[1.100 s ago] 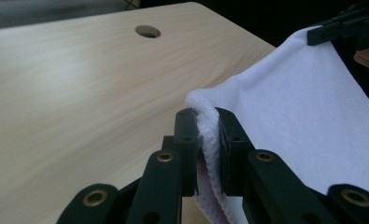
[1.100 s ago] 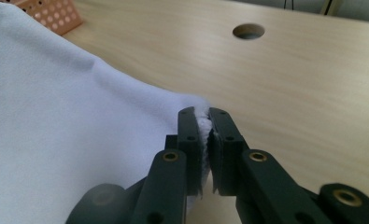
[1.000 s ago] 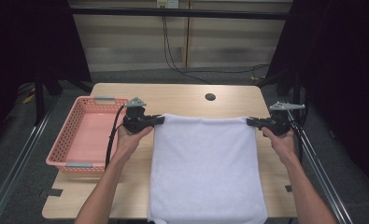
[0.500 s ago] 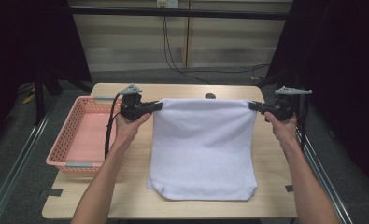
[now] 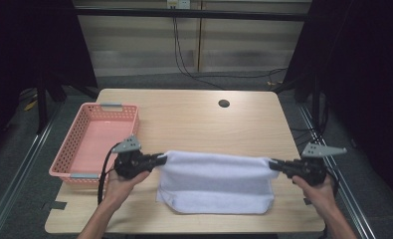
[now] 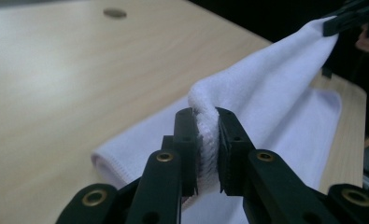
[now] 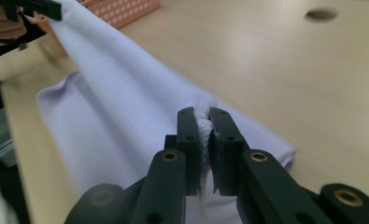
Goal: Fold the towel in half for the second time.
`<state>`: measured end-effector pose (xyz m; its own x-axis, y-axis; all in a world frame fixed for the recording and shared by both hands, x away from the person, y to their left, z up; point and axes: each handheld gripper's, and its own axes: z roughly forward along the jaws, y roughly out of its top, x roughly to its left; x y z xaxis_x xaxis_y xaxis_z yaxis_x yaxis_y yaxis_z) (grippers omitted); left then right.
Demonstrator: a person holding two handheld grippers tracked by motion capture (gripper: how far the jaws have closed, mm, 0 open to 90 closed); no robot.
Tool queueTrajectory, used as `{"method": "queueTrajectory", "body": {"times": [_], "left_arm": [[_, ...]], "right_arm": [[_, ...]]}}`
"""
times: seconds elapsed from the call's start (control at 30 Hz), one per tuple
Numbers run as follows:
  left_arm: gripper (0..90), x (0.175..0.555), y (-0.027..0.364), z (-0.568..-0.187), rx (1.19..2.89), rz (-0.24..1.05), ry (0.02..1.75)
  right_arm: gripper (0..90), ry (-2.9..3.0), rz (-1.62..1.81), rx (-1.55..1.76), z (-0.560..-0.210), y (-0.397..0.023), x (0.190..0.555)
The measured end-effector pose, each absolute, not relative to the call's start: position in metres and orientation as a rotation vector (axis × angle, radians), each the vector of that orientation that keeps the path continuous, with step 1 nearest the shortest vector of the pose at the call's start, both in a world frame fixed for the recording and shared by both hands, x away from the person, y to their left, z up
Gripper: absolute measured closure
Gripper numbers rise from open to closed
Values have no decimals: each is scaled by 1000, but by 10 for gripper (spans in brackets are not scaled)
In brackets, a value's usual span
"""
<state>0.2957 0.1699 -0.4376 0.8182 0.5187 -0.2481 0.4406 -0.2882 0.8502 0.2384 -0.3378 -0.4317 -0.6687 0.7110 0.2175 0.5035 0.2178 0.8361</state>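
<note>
Wooden table [image 5: 194,124], white towel [image 5: 216,181] pinched between left tongs [image 5: 160,159], right tongs [image 5: 274,164]

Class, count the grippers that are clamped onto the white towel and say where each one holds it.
2. The left gripper pinches the white towel at its upper left corner, near the pink basket. The right gripper pinches the upper right corner, near the table's right edge.

Bright light falls from overhead on the table [image 5: 194,119]; the room around stays dark, and the towel [image 7: 126,107] blurs up close
</note>
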Motion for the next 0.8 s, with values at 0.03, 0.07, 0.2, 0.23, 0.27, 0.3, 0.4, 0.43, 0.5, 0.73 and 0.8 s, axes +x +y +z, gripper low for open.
{"method": "queueTrajectory", "body": {"times": [0.03,0.07,0.2,0.23,0.27,0.3,0.4,0.43,0.5,0.73,0.8], "left_arm": [[800,288,172,-444,1946,56,709],[797,283,173,-448,1964,57,710],[779,262,179,-461,2021,8,681],[773,258,181,-464,2031,-10,664],[770,254,183,-466,2048,-5,667],[757,250,186,-468,2040,-16,666],[680,248,195,-468,1996,-46,665],[648,252,199,-466,1956,-65,663],[619,257,202,-461,1896,-50,679],[629,294,176,-477,2053,30,796],[612,299,170,-480,2097,78,800]], "right_arm": [[836,2293,1425,1168,-437,-337,232],[831,2323,1379,1175,-445,-335,223],[795,2367,1345,1211,-457,-337,202],[764,2394,1332,1211,-459,-338,197],[730,2402,1322,1221,-461,-338,192],[717,2411,1324,1235,-463,-338,188],[633,2414,1353,1223,-462,-338,178],[603,2401,1376,1220,-460,-338,178],[566,2342,1425,1243,-455,-339,180],[478,2314,1214,1337,-474,-331,213],[457,2331,1143,1375,-484,-329,222]]}}
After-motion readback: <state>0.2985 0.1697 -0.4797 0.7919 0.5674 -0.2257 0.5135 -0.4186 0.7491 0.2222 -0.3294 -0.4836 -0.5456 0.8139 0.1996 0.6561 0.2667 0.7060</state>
